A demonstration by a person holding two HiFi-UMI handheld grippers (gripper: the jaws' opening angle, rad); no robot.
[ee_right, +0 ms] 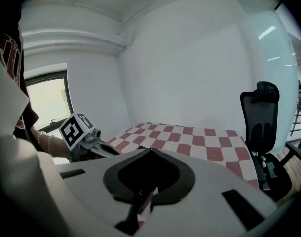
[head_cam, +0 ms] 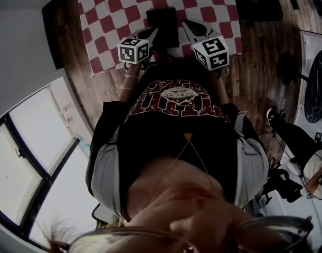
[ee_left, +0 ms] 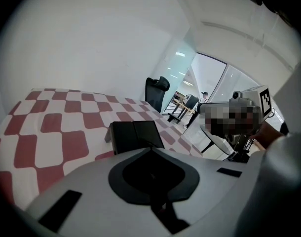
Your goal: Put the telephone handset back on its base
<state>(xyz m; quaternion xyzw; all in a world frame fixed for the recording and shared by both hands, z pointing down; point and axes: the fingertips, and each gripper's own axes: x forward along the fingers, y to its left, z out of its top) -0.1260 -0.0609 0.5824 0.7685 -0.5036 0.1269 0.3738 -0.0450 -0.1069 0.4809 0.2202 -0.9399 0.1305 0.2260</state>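
The telephone (head_cam: 162, 24) lies dark and flat on the red-and-white checked cloth (head_cam: 113, 15), just ahead of both grippers. We cannot separate the handset from the base, so we cannot tell its long axis or which way it points. The left gripper (ee_left: 151, 150) has its jaws together on nothing. The right gripper (ee_right: 150, 151) is likewise closed and empty. Neither touches the telephone.
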